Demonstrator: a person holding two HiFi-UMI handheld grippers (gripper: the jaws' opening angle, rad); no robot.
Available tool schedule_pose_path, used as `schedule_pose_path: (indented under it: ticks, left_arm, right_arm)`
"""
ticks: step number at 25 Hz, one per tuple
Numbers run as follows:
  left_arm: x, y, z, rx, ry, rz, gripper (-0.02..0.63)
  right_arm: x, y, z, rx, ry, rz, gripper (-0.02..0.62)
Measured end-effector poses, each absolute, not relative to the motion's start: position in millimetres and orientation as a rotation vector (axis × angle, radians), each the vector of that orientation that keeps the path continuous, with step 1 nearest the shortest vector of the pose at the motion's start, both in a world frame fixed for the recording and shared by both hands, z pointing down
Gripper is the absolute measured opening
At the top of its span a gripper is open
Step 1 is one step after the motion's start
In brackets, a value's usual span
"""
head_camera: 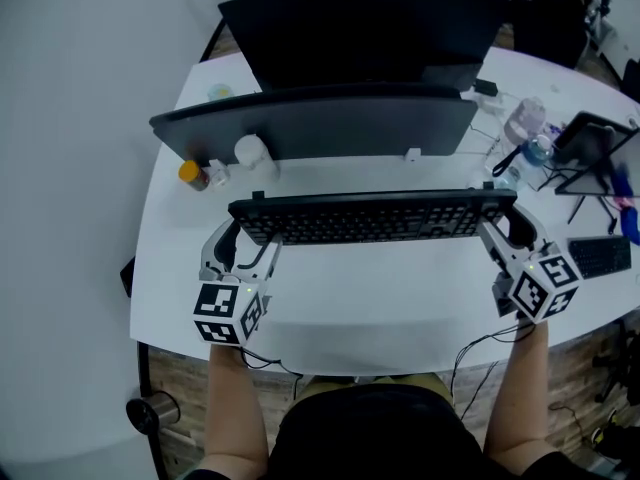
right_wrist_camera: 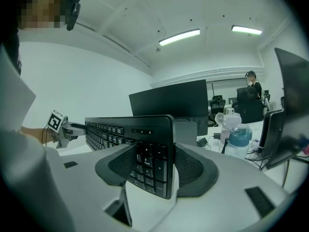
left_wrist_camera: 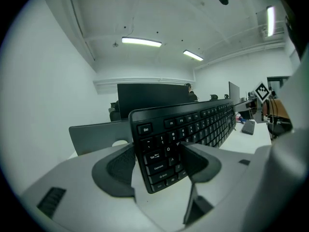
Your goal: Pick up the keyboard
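A long black keyboard point(head_camera: 372, 216) hangs in the air above the white desk point(head_camera: 400, 298), held level by its two short ends. My left gripper point(head_camera: 244, 240) is shut on the keyboard's left end point(left_wrist_camera: 159, 153), one pad on the key face and one beneath. My right gripper point(head_camera: 503, 230) is shut on the right end point(right_wrist_camera: 149, 163) the same way. In the left gripper view the key rows run away to the right, with the right gripper's marker cube point(left_wrist_camera: 261, 92) at the far end. The right gripper view shows the left gripper's marker cube point(right_wrist_camera: 56, 121) beyond the keys.
Two dark monitors point(head_camera: 330, 123) stand just behind the keyboard. An orange-capped bottle point(head_camera: 193, 175) and a white cup point(head_camera: 252, 152) sit at the back left. Water bottles point(head_camera: 527, 133), a tablet on a stand point(head_camera: 590, 148) and a second small keyboard point(head_camera: 600, 256) crowd the right side.
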State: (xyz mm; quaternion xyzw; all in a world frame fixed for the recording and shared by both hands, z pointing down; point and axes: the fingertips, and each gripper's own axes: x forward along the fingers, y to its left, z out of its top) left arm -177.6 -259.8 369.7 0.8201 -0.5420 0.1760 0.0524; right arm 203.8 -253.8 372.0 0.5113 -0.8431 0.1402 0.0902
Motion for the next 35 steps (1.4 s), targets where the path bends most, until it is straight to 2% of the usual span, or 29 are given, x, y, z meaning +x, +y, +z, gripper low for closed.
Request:
schedule_pose_path:
  ticks: [20, 35]
  left_arm:
    - [-184, -237, 245, 2.699, -1.816, 0.303, 0.296]
    - [-179, -211, 186, 2.795, -1.896, 0.215, 0.298]
  right_arm:
    - [196, -223, 256, 1.641, -2.627, 0.1, 0.252]
    - [201, -190, 197, 1.715, -2.656, -0.075, 0.252]
